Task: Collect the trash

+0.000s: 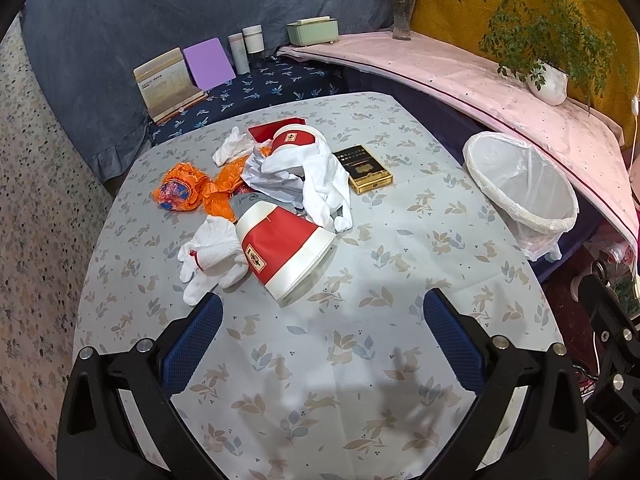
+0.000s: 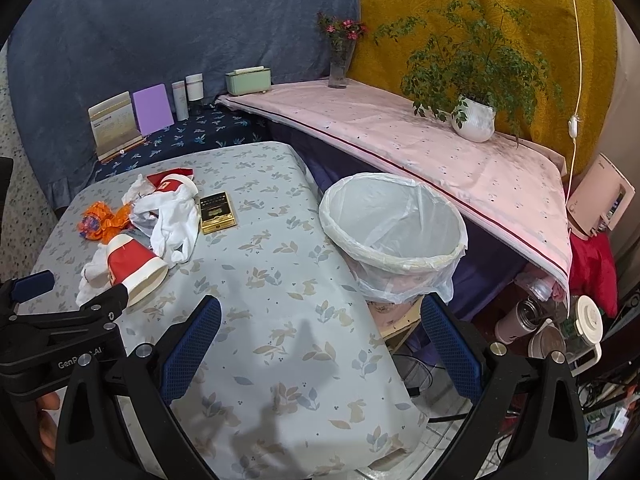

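Red-and-white paper cup (image 1: 286, 256) lies tipped nearest me in the litter heap, well left of the lined bin (image 1: 520, 184), so I've got left gripper (image 1: 320, 344) and right gripper (image 2: 320, 344) both spread wide, empty, ready to grab.

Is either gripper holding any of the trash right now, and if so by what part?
Nothing is held. The left gripper and right gripper are both open and empty above the rabbit-print tablecloth.
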The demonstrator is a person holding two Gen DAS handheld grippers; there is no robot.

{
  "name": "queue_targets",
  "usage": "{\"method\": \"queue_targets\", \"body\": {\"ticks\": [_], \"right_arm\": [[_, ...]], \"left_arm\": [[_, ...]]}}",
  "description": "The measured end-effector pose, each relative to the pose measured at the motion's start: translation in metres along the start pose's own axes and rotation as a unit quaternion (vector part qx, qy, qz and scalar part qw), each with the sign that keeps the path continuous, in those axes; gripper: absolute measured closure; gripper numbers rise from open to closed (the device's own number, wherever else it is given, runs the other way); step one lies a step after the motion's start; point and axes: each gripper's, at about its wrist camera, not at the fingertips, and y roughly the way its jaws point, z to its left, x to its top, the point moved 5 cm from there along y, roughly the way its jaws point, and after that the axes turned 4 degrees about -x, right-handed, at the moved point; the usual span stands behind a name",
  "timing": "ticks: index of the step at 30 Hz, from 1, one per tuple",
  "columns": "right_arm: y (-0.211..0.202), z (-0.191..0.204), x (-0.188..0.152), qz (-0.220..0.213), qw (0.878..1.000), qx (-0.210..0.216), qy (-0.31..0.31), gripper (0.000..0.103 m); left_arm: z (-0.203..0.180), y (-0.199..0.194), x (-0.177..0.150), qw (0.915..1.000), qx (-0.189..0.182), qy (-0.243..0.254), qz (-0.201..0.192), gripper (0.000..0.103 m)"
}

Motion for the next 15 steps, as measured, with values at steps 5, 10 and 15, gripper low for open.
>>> {"method": "queue_targets", "body": {"ticks": [5, 10, 15], "right_arm": [[0.0004, 0.0003, 0.0005, 0.0, 1.0, 0.001, 0.0, 0.007], [0.0003, 0.0007, 0.0026, -0.002, 1.0, 0.002, -0.002, 0.007], [-0.0004, 0.002, 0.0034, -0.005, 1.0, 0.0, -0.004, 0.007]], "left_arm": [[0.0001, 0.0019, 0.0001, 1.0, -0.002, -0.004, 0.005, 0.007], [0.0014, 0.0026, 0.0005, 1.0, 0.0, -0.007, 0.006, 0.007], [0.0021, 0.0027, 0.0008, 1.0, 0.001, -0.007, 0.006, 0.007]]}}
